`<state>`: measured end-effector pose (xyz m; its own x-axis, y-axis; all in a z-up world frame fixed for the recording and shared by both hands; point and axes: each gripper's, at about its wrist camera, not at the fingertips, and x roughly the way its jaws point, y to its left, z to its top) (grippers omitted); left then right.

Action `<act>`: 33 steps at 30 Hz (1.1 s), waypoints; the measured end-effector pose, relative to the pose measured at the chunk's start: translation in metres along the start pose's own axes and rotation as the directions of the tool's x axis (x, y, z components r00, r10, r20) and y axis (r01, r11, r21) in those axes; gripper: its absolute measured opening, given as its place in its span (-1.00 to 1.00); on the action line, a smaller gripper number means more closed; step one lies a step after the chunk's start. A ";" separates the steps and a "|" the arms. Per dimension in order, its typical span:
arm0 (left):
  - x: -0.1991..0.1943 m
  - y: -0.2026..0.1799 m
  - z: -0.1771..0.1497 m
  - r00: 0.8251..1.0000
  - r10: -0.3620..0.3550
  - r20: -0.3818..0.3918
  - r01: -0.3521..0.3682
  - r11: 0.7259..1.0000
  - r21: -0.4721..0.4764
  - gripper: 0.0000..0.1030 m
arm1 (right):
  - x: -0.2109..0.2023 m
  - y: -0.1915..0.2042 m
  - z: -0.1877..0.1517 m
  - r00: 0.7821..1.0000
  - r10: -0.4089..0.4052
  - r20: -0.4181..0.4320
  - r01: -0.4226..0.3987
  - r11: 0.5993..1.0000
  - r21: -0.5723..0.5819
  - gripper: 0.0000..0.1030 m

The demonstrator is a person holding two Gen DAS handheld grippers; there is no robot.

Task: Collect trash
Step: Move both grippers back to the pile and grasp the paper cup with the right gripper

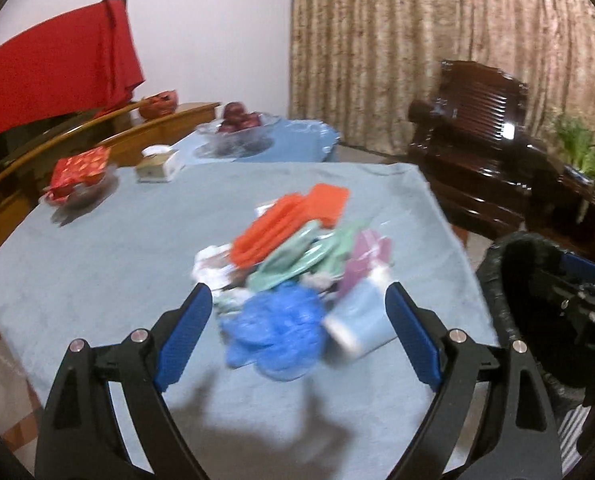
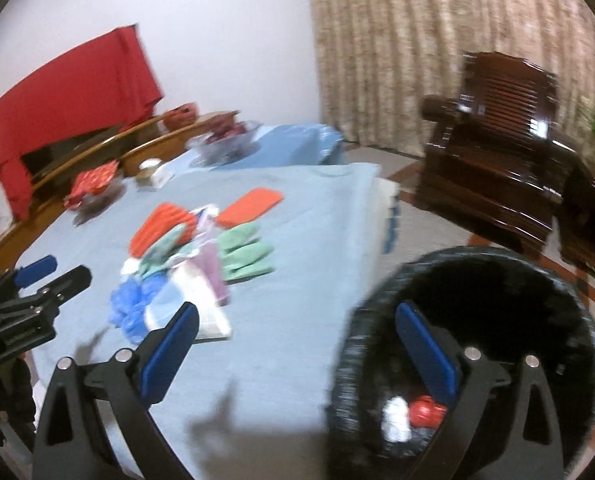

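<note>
- While a white scrap and a red one already lay in the black bin, the trash pile remained on the bench.
- Left gripper and right gripper both gaped empty.

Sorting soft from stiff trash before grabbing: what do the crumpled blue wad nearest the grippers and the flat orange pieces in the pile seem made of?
The crumpled blue wad looks like thin plastic film or mesh: ruffled folds, slightly translucent; blur leaves it open. The flat orange pieces look like matte, ribbed foam, rubber or cloth, with rounded corners and no shine. The bin's black liner looks like glossy plastic film.
</note>
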<state>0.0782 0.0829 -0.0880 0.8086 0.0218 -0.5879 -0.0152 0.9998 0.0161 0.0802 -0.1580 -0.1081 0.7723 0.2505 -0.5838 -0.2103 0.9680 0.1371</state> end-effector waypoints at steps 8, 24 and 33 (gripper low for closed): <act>0.010 0.036 -0.019 0.999 0.045 -0.013 -0.045 0.999 -0.027 0.67 | 0.049 0.055 -0.012 0.995 0.093 -0.040 -0.095 0.993 -0.067 0.88; 0.034 0.069 -0.031 0.996 0.071 -0.050 -0.076 0.992 -0.100 0.67 | 0.107 0.102 -0.035 0.986 0.047 -0.158 -0.078 0.977 -0.199 0.88; 0.040 0.071 -0.034 0.995 0.070 -0.067 -0.077 0.992 -0.102 0.67 | 0.115 0.099 -0.036 0.971 0.110 -0.214 -0.149 0.972 -0.180 0.51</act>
<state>0.0895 0.1547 -0.1376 0.7643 0.0924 -0.6382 -0.1372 0.9903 -0.0210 0.1272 -0.0340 -0.1906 0.5985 0.3456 -0.7227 -0.4276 0.9007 0.0766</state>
